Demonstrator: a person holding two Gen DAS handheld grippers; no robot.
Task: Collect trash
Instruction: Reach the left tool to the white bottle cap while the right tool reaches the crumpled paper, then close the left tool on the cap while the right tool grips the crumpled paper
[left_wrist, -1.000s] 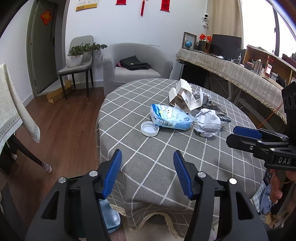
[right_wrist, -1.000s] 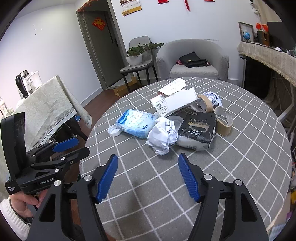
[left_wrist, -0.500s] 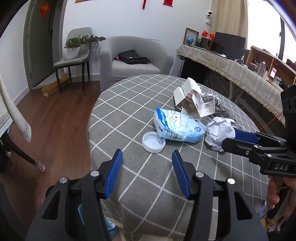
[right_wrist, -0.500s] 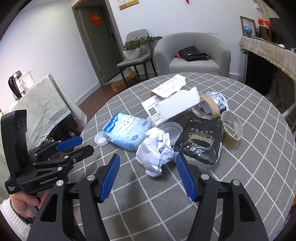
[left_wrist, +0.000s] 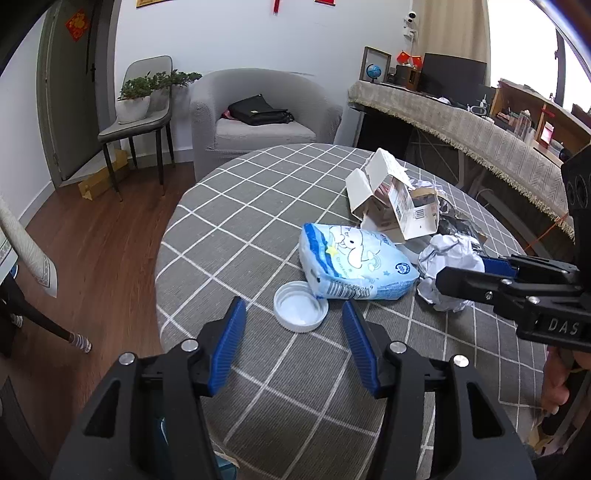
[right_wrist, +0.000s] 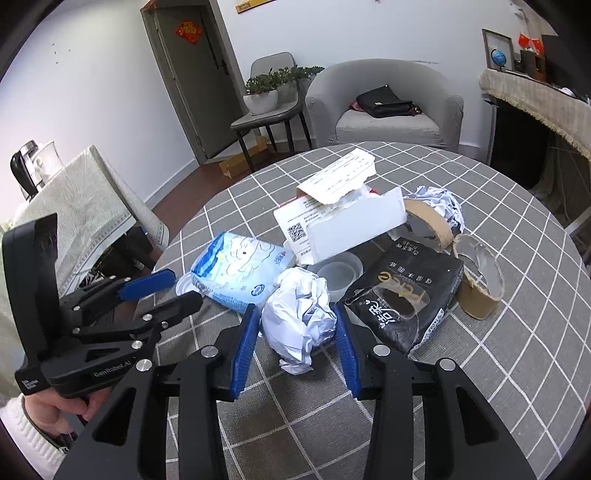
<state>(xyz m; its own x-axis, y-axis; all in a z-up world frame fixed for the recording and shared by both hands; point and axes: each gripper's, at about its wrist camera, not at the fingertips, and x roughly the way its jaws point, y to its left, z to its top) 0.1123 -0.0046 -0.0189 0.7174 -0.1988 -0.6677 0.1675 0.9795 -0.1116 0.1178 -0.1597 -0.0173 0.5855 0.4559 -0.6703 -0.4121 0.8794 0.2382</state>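
Note:
Trash lies on a round table with a grey checked cloth. A crumpled white paper ball sits between the open jaws of my right gripper, whose pads flank it; touching cannot be told. It also shows in the left wrist view. My left gripper is open, with a white plastic lid just ahead between its fingertips. A light blue tissue pack lies behind the lid. A torn white box, a black packet and tape rolls lie nearby.
A grey armchair with a black bag and a chair holding a potted plant stand beyond the table. A draped long counter runs at the right. A cloth-covered side table stands at the left over wood floor.
Both grippers have moved forward over the table. The right gripper's jaws now flank the paper ball and have narrowed. The left gripper has come up to the white lid.

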